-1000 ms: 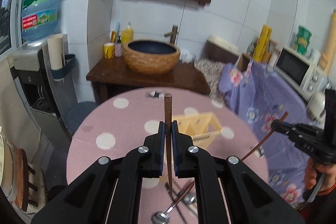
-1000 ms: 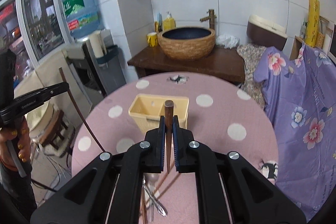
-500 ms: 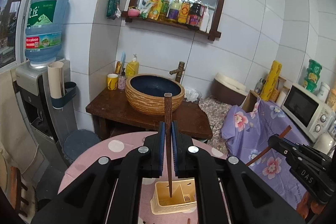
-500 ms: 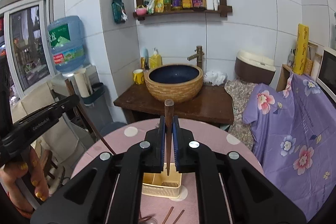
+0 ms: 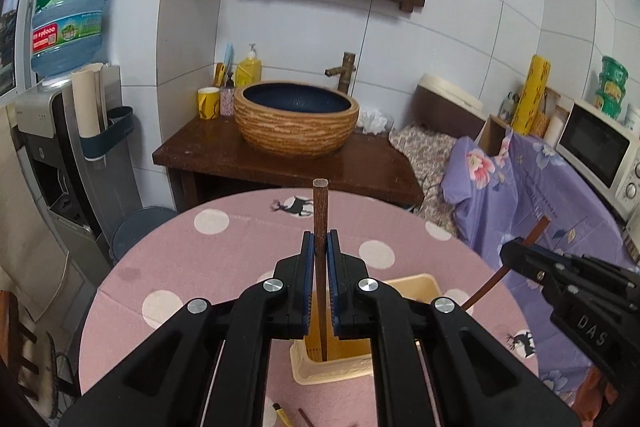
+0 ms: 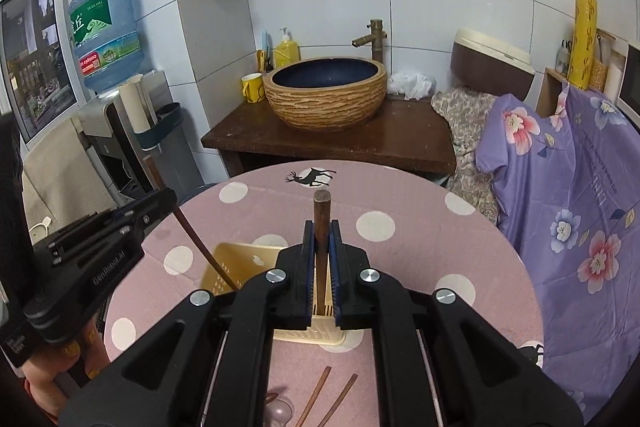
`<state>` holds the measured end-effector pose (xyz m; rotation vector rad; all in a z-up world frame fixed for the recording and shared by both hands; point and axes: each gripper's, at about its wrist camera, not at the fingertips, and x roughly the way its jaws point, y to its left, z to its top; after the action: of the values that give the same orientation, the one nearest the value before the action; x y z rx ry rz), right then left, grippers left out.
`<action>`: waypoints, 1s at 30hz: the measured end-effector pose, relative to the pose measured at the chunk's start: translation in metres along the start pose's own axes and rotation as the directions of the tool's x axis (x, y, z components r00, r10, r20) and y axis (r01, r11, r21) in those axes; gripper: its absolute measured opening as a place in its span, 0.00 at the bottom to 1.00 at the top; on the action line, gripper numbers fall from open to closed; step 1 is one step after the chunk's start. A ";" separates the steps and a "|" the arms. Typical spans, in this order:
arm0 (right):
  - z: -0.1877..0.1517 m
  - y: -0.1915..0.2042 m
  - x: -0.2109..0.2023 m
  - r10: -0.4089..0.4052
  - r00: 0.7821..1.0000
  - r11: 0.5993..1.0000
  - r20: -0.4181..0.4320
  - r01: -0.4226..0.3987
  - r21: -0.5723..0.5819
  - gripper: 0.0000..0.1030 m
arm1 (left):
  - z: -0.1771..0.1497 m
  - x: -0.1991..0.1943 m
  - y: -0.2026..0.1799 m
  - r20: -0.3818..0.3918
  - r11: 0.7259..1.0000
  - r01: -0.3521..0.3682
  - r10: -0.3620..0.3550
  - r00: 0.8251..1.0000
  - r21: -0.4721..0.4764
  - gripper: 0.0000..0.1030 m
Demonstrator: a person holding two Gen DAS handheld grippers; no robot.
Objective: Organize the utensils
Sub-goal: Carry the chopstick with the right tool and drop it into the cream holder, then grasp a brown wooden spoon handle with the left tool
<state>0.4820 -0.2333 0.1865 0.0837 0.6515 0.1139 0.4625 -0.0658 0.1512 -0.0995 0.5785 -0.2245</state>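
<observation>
Both grippers came down over the yellow holder [image 5: 408,291]: left gripper [image 5: 320,287] and right gripper [image 6: 320,267] each clamp 1 chopstick [image 5: 320,219], tips now dipping inside it below the fingers, near release.

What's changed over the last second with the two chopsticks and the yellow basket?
Both tongs, left tongs and right tongs, have carried their dark wooden chopsticks down over the pale yellow plastic utensil basket, tips now inside. Both grips stayed shut; the basket stayed put.
</observation>
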 end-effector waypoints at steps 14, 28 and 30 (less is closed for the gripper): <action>-0.017 -0.005 0.009 -0.011 1.000 1.000 0.013 0.011 0.009 0.08 | -0.019 0.014 -0.003 -0.057 1.000 -0.006 0.007 0.998 0.028 0.08; -0.050 -0.014 -0.041 -0.038 0.988 0.999 0.149 0.036 0.018 0.79 | -0.049 -0.054 0.008 0.061 0.999 0.039 -0.041 0.997 0.029 0.86; -0.063 -0.017 -0.046 -0.034 0.989 0.999 0.144 0.031 0.025 0.80 | -0.064 -0.061 0.011 0.052 0.998 0.053 -0.055 0.997 0.040 0.88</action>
<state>0.4085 -0.2534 0.1623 0.1021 0.5095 0.0680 0.3799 -0.0422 0.1284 -0.0839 0.5188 -0.2842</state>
